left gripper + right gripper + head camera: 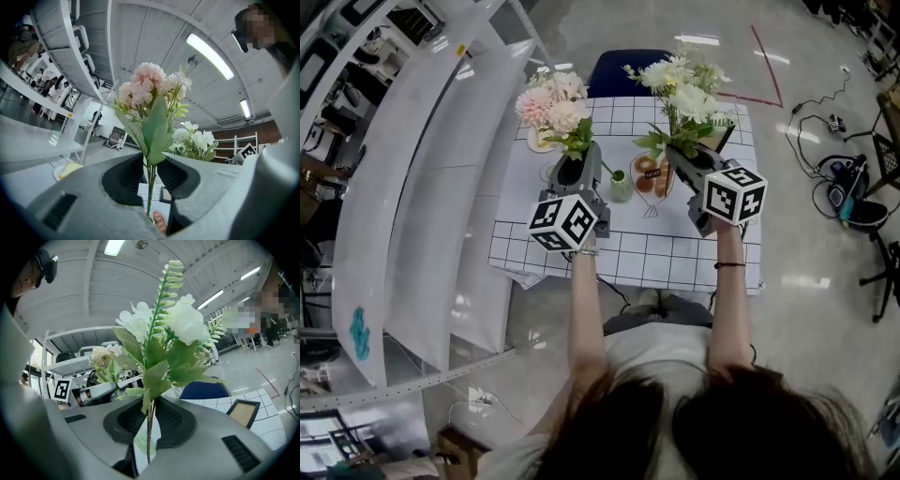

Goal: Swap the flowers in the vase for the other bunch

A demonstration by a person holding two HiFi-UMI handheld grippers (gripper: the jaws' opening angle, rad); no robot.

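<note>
Left gripper: your left gripper [573,170] [150,177] has its jaws narrowed onto the thin green stems of the pink flower bunch [553,105] [146,90], pads pressing from both sides, and it points level over the table's left half.
Right gripper: your right gripper [682,157] [149,417] pinches the stem of the white flower bunch [684,89] [180,324] in the same narrow grip, level, over the table's right half.
Table: a white cloth with a black grid [661,261] covers it under both of your grippers.
Vase: the small green vase [621,187] stands between your two grippers, a little nearer the left one. The pink bunch's stem slants down to its mouth; you cannot tell whether the tip is inside.
Dish: a dish holding something brown [651,176] sits just right of the vase.
Plate: a plate with a yellow item [539,141] [67,170] lies at the far left, below the pink blooms.
Frame: a dark picture frame [243,412] rests at the far right.
Chair: a blue chair [623,73] [204,391] stands beyond the table's far edge.
</note>
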